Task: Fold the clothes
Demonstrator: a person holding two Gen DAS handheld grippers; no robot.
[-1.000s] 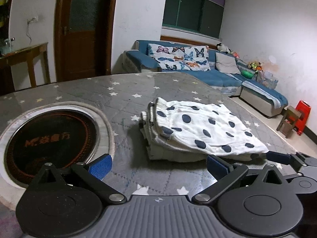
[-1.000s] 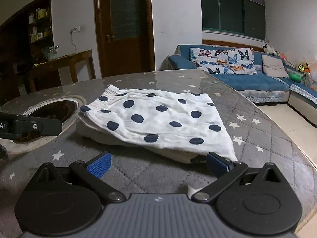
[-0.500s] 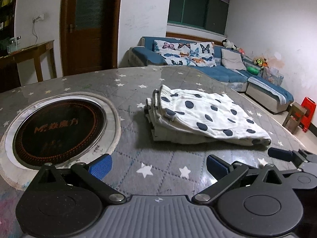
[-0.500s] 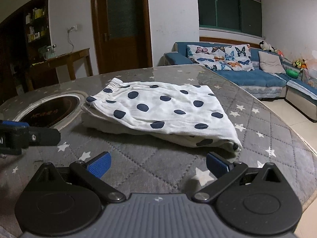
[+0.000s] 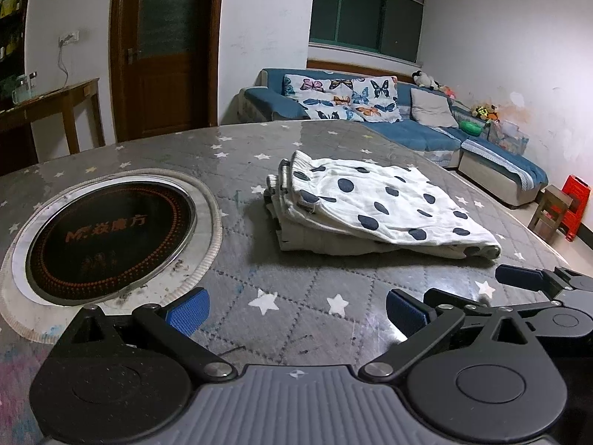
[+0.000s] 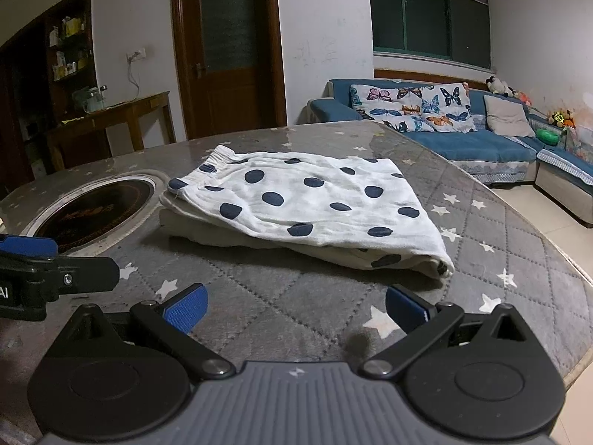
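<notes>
Since the polka-dot shorts (image 6: pixel 307 204) lie folded on the tabletop (image 6: pixel 259 307) just ahead of both tools, I judge the fold done. My left tool (image 5: pixel 296 306) and right tool (image 6: pixel 294 304) hang spread apart, empty; only tidying could remain.

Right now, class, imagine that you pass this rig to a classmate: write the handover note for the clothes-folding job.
Left tool: open, empty, apart from the cloth.
Right tool: open, empty, also clear of it.
The polka-dot garment lies folded on the star-patterned table, on top of a plain cream folded piece, beside the round inset cooktop.
Done: this garment looks folded and stacked.
Left: perhaps square up the loose corner nearest the right tool. No other unfolded clothes show in either view, so check for more.
</notes>
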